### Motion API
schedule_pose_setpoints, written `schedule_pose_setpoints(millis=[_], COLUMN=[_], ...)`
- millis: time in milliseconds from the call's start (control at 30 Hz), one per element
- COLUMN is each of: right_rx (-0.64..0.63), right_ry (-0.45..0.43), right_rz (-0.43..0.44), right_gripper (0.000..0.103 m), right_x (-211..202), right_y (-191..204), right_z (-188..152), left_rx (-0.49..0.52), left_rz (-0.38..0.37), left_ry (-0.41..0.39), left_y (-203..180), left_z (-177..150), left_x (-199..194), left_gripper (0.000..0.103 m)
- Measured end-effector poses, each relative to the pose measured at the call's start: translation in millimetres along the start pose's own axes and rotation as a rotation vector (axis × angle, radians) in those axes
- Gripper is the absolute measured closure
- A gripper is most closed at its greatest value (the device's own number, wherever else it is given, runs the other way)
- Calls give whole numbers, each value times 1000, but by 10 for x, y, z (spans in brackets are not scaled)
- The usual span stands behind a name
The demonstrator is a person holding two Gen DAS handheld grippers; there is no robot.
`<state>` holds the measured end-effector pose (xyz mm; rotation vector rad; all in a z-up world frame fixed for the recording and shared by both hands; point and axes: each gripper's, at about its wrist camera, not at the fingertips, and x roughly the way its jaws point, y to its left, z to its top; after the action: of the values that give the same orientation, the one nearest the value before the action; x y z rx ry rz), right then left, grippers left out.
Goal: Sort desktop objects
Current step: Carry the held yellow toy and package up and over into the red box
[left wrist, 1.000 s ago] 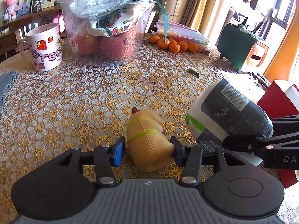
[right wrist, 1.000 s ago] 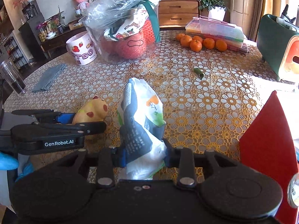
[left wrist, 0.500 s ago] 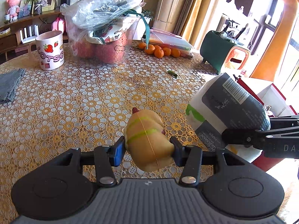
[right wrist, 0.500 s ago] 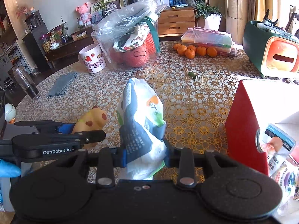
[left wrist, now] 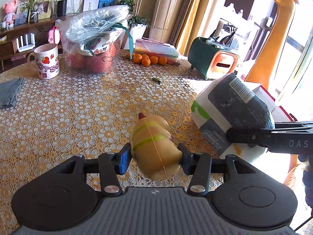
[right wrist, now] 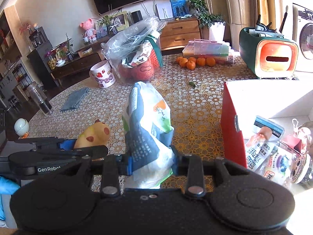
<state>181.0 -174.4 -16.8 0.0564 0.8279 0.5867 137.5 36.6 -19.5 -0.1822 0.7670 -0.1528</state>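
Observation:
My left gripper [left wrist: 154, 154] is shut on a yellow plush toy [left wrist: 154, 143] with green stripes, held above the lace-covered table [left wrist: 68, 113]. The same plush toy [right wrist: 93, 135] shows at the left of the right wrist view, between the left gripper's fingers [right wrist: 64, 148]. My right gripper [right wrist: 150, 162] is shut on a grey, white and green tissue pack [right wrist: 148, 129], held upright. In the left wrist view the tissue pack [left wrist: 230, 109] hangs at the right, pinched by the right gripper's fingers [left wrist: 254, 137]. A red-and-white box [right wrist: 244, 113] stands open at the right with snack packets [right wrist: 262, 145] inside.
At the table's far side stand a strawberry mug [left wrist: 47, 61], a clear bin with bagged fruit [left wrist: 93, 45], several tangerines [left wrist: 149, 59], a stack of folders [left wrist: 156, 48] and a green-and-orange holder [left wrist: 215, 58]. A grey cloth [left wrist: 9, 92] lies at the left, and a glass tumbler [right wrist: 40, 101] near it.
Both grippers have risen and drawn back from the table with their loads. More of the room and the open red box has come into view. Both grips are unchanged.

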Motion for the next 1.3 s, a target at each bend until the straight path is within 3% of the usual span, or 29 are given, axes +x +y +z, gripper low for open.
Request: schedule_pose_setpoints(millis=[633,1033,1300], right_rx=[119,200,251], right_ry=[-137,-208,-219], right_rz=[-86,-209,-293], right_gripper=[69,69,69], right_x=[-834,-1132,-1037], right_y=[-759,-1452,-1898], right_z=[-212,-172,-95], left_rx=[114,244,314], left_rz=[-114,-175,-168], left_ry=[-24,-16,16], left_y=[-1033,-1819,-2179], left_z=[82,297,431], left_x=[-64,251,623], left_gripper=[54,54,54])
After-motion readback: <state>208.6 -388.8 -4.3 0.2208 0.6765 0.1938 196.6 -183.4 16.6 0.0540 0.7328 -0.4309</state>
